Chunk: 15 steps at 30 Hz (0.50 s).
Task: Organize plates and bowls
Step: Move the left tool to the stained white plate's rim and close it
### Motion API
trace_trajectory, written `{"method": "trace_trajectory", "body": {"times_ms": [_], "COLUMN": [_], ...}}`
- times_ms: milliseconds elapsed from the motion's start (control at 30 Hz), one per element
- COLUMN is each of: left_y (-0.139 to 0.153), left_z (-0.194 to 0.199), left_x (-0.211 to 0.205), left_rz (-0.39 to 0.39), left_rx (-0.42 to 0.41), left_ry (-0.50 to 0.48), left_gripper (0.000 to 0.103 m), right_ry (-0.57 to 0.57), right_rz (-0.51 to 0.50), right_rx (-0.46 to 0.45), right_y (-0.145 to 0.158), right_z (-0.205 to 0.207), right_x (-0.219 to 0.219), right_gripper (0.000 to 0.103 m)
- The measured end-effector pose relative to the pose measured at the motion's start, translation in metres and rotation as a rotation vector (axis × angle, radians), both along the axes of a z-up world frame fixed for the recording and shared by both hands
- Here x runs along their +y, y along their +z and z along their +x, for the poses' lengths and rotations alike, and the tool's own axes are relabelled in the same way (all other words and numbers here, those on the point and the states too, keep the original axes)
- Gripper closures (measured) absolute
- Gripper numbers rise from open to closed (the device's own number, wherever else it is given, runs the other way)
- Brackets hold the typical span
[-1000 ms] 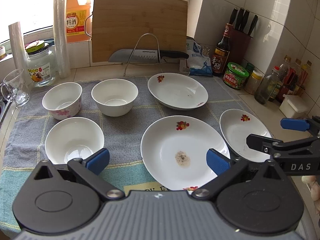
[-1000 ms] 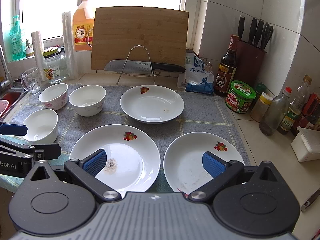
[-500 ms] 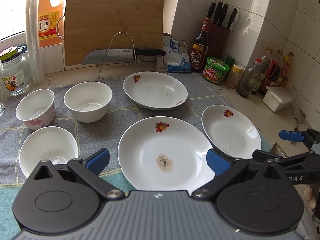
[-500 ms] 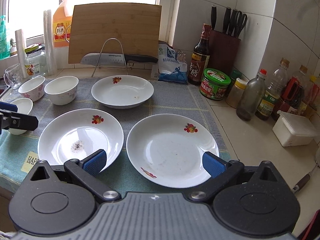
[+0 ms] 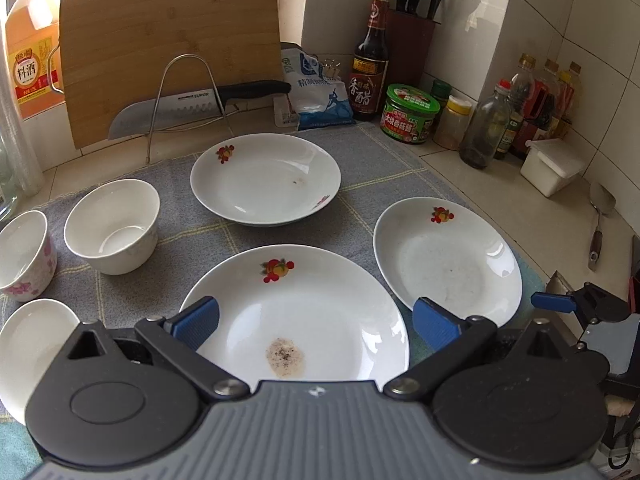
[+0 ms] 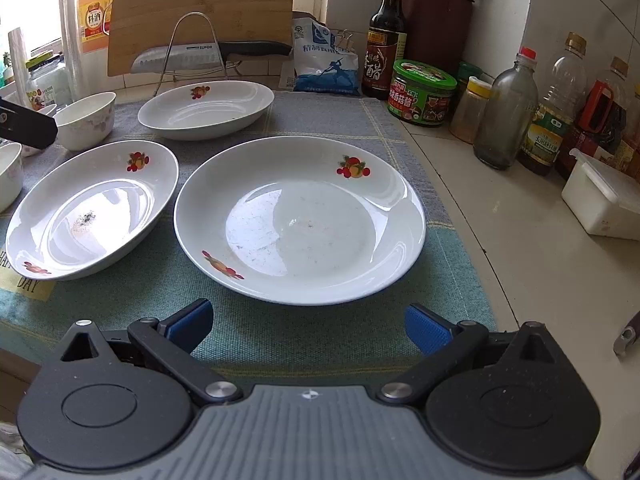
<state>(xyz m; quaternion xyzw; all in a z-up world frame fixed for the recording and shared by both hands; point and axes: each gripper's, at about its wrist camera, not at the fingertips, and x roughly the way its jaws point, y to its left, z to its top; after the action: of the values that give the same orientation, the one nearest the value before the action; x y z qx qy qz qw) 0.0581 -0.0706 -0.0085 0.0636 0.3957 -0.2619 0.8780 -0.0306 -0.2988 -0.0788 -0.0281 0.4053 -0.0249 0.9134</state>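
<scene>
White wall tiles back your worktop [image 6: 520, 248], where three flowered plates [image 6: 300, 220] and white bowls [image 5: 112, 228] sit apart on a grey-green cloth [image 6: 280, 336], while your left gripper [image 5: 316, 322] and right gripper [image 6: 308, 322] hover with jaws wide, holding nothing.

A bamboo cutting board [image 5: 168, 56] leans against the window wall, with a black-handled knife [image 5: 192, 110] resting across a wire rack [image 5: 188, 92] in front of it. An orange jug of cooking wine [image 5: 28, 64] stands to the board's left. Along the tiled corner sit a salt bag [image 5: 316, 92], a dark vinegar bottle [image 5: 370, 64], a knife block [image 5: 412, 20], a green-lidded jar [image 5: 408, 114], several oil bottles [image 6: 560, 112] and a white plastic box [image 5: 554, 166]. A gray checked cloth [image 5: 384, 160] covers the counter.
</scene>
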Motion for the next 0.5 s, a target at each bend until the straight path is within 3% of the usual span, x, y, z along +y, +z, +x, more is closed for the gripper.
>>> {"method": "trace_trajectory", "body": {"times_ms": [300,500], "left_y": [-0.002,-0.004], "left_z": [0.025,0.044], "left_x": [-0.045,-0.084], "left_rz": [0.060,0.081], "left_rx": [-0.038,-0.051], "left_ry": [-0.074,-0.170], "left_gripper": [0.001,0.001], "right_ry": [0.092,0.156], "right_rz": [0.051,0.063], "right_rx": [-0.003,-0.068], "right_y": [-0.016,-0.021], "right_z": [0.015,0.013], "right_x": [-0.017,-0.026], "right_gripper": [0.000,0.000]}}
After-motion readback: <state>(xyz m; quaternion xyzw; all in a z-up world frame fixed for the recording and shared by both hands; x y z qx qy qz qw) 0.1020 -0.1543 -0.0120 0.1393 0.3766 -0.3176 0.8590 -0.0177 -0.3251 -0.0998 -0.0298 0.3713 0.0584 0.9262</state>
